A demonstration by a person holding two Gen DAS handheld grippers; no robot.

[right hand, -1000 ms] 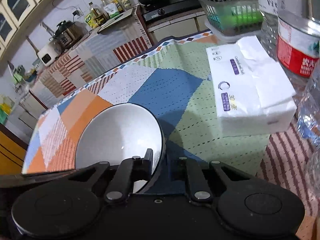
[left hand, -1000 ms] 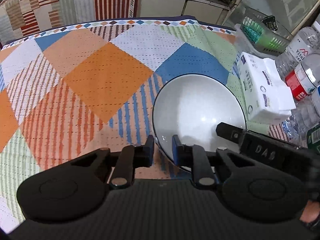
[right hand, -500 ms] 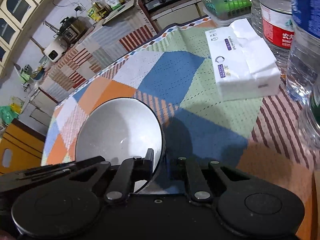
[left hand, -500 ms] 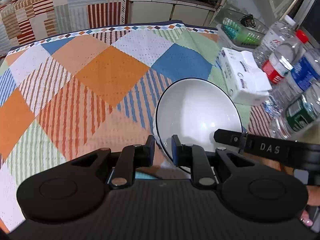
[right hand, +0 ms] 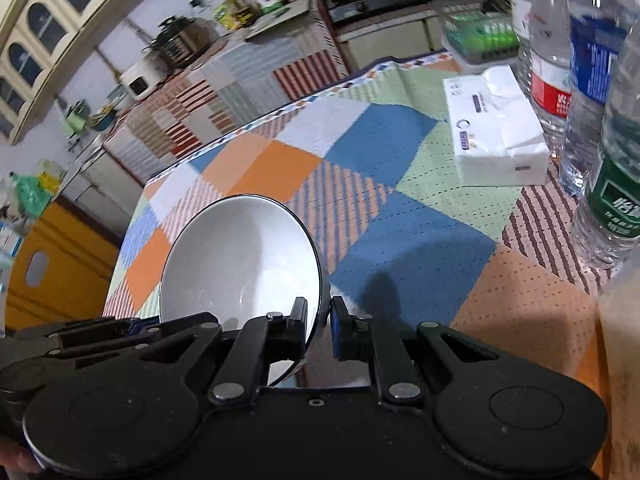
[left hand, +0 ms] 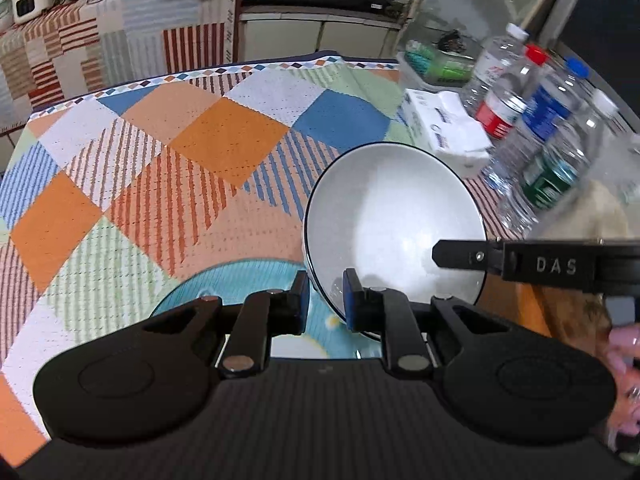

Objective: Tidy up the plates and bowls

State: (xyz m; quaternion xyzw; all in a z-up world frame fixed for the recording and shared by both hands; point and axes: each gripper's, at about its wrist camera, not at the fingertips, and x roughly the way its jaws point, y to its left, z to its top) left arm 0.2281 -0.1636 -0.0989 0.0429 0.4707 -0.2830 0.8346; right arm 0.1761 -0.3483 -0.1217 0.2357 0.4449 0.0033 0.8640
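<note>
A white bowl with a dark rim is held above the patchwork tablecloth by both grippers. My left gripper is shut on the bowl's near-left rim. My right gripper is shut on the bowl's right rim; its finger crosses the left wrist view at the right. A light blue plate with a small pattern lies on the cloth under and behind the left gripper, partly hidden by it.
A white tissue pack lies at the table's right side. Several plastic water bottles stand along the right edge. A clear basket with green items sits at the far right corner. Kitchen counters stand beyond the table.
Both grippers have lifted the bowl and pulled it back toward me. The blue plate has come into view under the left gripper, and more bottles show on the right.
</note>
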